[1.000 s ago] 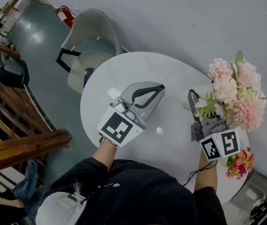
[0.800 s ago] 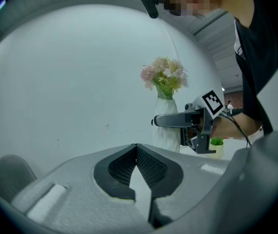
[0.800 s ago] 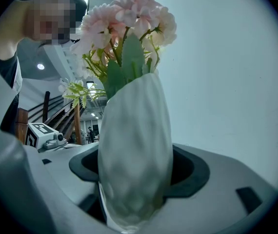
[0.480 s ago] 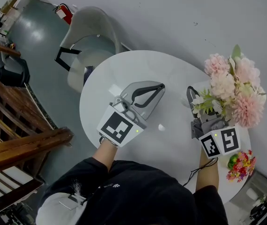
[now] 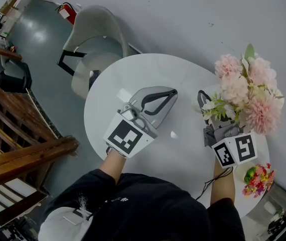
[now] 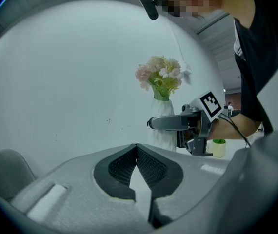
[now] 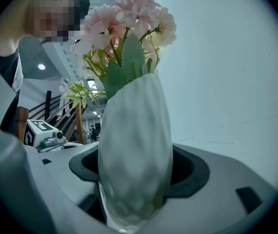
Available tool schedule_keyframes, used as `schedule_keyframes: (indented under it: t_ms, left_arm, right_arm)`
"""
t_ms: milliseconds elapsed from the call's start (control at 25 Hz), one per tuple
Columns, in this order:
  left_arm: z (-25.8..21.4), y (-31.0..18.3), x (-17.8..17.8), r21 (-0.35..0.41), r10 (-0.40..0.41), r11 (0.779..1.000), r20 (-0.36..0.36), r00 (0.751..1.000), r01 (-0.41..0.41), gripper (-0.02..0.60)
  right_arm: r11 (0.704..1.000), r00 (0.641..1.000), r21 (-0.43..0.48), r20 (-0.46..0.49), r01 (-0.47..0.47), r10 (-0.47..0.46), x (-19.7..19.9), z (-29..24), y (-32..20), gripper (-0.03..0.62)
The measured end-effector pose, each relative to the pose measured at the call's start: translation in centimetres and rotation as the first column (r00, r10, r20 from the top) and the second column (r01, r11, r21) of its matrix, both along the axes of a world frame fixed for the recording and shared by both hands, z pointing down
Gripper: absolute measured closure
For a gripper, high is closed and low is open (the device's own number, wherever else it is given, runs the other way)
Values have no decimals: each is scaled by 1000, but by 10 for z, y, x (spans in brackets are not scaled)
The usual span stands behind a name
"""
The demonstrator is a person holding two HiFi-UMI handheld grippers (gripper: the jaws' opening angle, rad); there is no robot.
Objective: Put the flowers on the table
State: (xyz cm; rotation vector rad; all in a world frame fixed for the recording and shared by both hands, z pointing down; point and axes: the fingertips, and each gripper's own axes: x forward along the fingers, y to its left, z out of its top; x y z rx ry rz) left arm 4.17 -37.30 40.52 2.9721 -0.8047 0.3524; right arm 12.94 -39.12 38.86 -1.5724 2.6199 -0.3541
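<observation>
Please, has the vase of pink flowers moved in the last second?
Yes: the vase of pink flowers shifted slightly up and left, away from the small colourful flowers.

In your right gripper view, the bottom of the vase [image 7: 135, 150] is lost between the jaws. From above, the flowers [image 5: 243, 92] hide it, along with the far jaw of your right gripper [image 5: 216, 103].

Pink flowers [image 5: 235, 88], white vase [image 7: 136, 150]

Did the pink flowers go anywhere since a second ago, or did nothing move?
The right gripper carried the white vase of pink flowers slightly left and up in the head view, jaws clamped on it throughout. The left gripper stayed put, jaws shut and empty.
</observation>
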Motion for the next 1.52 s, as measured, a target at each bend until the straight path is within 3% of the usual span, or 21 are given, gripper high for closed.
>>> schedule_keyframes:
  t_ms: [1520]
  left_arm:
    - [-6, 10, 18, -21, -14, 1000, -14, 1000, 14, 583]
  right_arm:
    - [999, 999, 25, -26, 43, -42, -1, -5, -2, 232]
